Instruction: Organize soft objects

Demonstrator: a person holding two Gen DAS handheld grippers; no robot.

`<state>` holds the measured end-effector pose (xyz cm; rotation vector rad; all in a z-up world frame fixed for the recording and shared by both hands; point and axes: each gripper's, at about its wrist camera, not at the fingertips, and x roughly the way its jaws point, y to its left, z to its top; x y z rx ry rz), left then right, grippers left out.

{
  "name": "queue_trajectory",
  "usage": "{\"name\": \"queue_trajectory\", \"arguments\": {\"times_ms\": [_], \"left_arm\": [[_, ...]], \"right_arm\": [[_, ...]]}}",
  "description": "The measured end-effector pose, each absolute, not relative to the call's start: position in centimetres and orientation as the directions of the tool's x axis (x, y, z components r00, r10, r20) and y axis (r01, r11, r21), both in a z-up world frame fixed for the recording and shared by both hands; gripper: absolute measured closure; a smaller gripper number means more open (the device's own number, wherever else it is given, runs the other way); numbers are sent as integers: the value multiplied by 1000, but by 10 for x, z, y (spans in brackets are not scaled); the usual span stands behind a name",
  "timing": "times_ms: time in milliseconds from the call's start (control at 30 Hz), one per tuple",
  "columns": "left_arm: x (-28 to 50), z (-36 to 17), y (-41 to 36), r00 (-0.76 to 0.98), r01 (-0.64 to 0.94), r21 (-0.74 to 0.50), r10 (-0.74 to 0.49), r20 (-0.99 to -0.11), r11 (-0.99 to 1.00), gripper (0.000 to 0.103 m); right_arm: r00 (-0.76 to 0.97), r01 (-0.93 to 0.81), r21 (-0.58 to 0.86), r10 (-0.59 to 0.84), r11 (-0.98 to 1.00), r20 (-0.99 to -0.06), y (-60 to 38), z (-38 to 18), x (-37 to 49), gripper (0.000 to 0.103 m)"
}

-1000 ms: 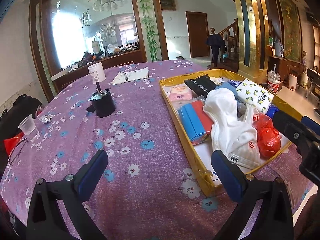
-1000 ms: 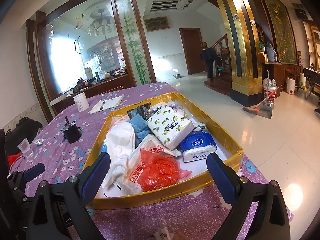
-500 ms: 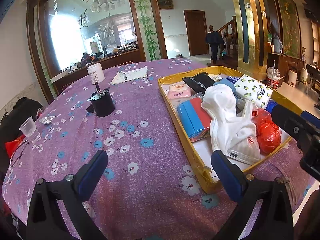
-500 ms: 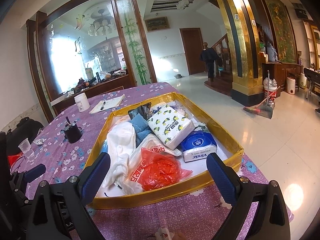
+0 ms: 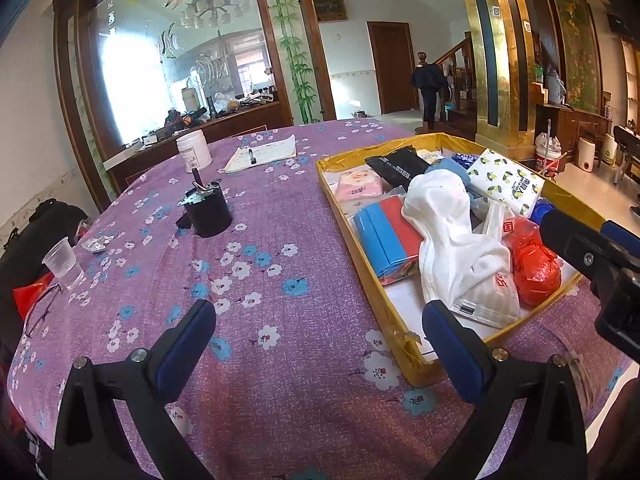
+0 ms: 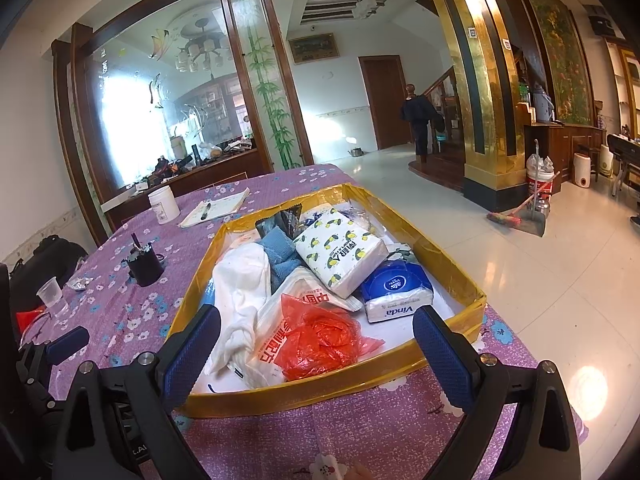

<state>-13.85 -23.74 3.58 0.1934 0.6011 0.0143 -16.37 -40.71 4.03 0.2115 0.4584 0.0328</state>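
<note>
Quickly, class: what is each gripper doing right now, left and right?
Left gripper: open, holding nothing, above the tablecloth.
Right gripper: open, holding nothing, in front of the tray.

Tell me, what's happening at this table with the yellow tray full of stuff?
A person holds two grasping devices over a purple flowered table. The left tool and right tool are both open and empty. The yellow tray holds a jumble of soft things: a white cloth, a red plastic bag, and tissue packs. Nothing has been picked up yet.
</note>
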Motion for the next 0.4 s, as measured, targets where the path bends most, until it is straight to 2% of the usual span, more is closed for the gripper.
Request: {"name": "queue_trajectory", "arguments": {"times_ms": [400], "left_arm": [[-145, 36, -240, 820, 92, 171, 23, -572, 981, 0]], "right_arm": [[901, 21, 223, 78, 975, -427, -409, 42, -164, 4]]}}
